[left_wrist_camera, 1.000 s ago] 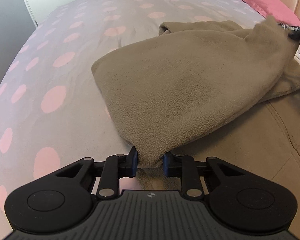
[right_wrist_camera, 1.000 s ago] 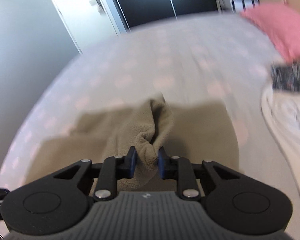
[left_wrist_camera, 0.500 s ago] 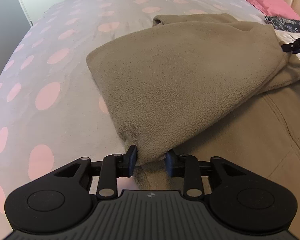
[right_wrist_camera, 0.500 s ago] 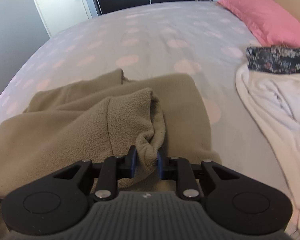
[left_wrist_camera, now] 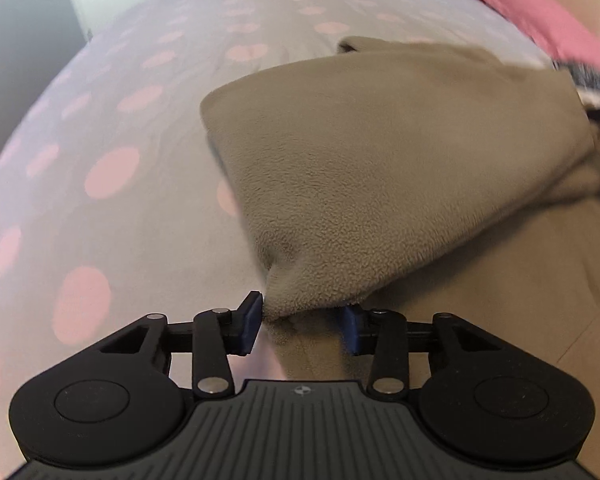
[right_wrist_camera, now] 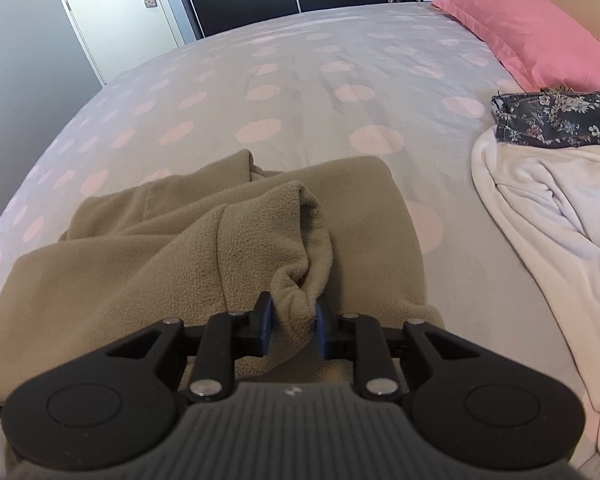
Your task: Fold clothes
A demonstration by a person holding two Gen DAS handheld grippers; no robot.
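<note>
- Your left gripper (left_wrist_camera: 300,322) sits nearest in the left wrist view, tilted down toward the bed, its jaws apart with a corner of the tan fleece garment (left_wrist_camera: 380,168) lying between them. The left pad just meets the fabric's tip, the right pad sits partly under the fold, and neither visibly presses on it.
- Your right gripper (right_wrist_camera: 293,330) has its jaws clamped on a bunched fold of the same fleece (right_wrist_camera: 260,240), the cloth gathered into a pinch between the blue pads.
- Just beyond both grippers, the fleece lies on the bed (right_wrist_camera: 300,80). Its upper layer is folded over a flatter layer that spreads out below and to the right in the left wrist view.
- From your right gripper's view the fleece stretches left and away, with a rolled edge at its far side resting on the bedspread.
- To the right of the fleece, apart from it, a white garment (right_wrist_camera: 548,216) lies crumpled on the bed.
- Just past the white garment, touching its far edge, sits a dark floral-print cloth (right_wrist_camera: 556,120).
- Farther right, at the head of the bed, a pink pillow (right_wrist_camera: 532,36) lies against a pale headboard.
- The bedspread is grey with pink dots and runs to the far edge, where a white door (right_wrist_camera: 112,12) and dark wardrobe panels stand.
</note>
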